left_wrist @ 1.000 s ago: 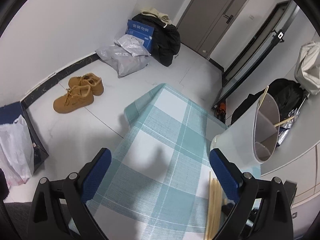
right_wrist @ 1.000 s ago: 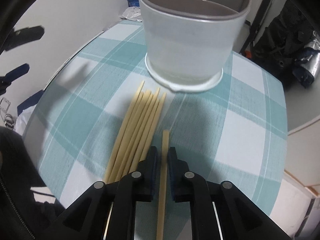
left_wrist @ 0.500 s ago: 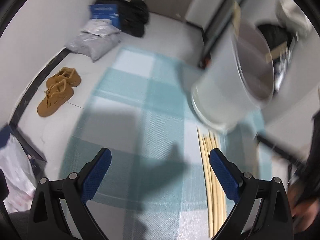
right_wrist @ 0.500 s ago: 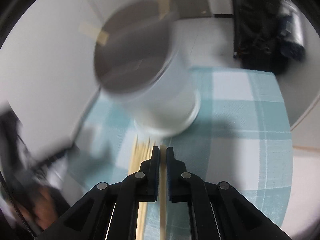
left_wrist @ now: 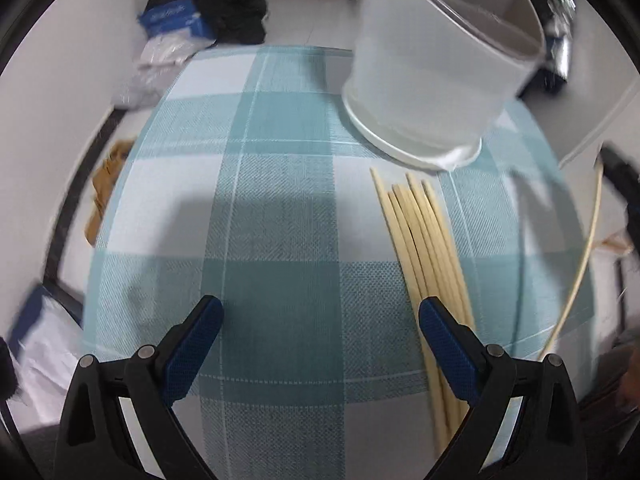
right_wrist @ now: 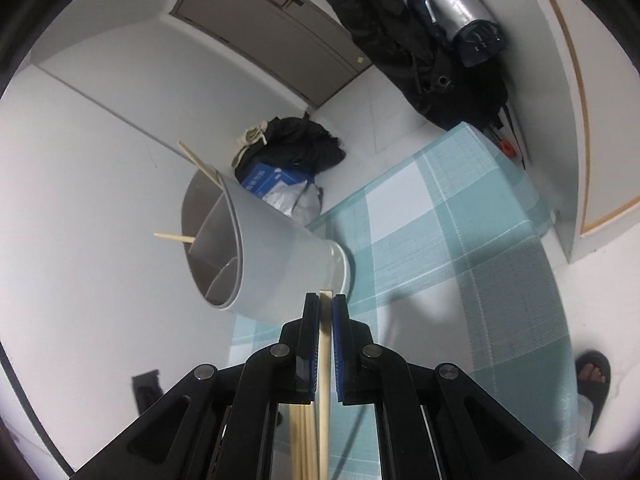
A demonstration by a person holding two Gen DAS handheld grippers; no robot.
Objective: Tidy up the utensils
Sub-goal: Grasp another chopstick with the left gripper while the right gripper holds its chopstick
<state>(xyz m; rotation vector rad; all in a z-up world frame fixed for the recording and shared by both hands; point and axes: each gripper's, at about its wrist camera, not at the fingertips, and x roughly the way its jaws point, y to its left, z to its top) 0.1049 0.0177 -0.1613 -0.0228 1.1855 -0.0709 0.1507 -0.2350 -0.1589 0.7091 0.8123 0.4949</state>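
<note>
Right gripper (right_wrist: 326,300): nearest to the camera, clamped on a single chopstick (right_wrist: 325,364) that runs back between its blue pads, with only the tip showing past them.
Left gripper (left_wrist: 320,320): jaws wide apart, holding nothing, hovering low over the near part of the bench (left_wrist: 280,200), which wears a teal and white checked cloth.
Loose chopsticks (left_wrist: 424,248): a bundle of pale wooden sticks lying flat on the cloth, just right of the left gripper's right finger, fanning toward the far side.
Holder (left_wrist: 436,68): a white, divided utensil cup standing on the far right of the bench, just beyond the bundle's tips; two chopsticks (right_wrist: 202,168) already lean out of it.
Beyond the bench: floor with bags (left_wrist: 224,8) against the wall.
Step, as a judgement: the held chopstick is being carried toward the holder.
Risk: the grip is near one end, so the long free length could swing, strike the rim or divider, and slip out or nudge the light cup.
</note>
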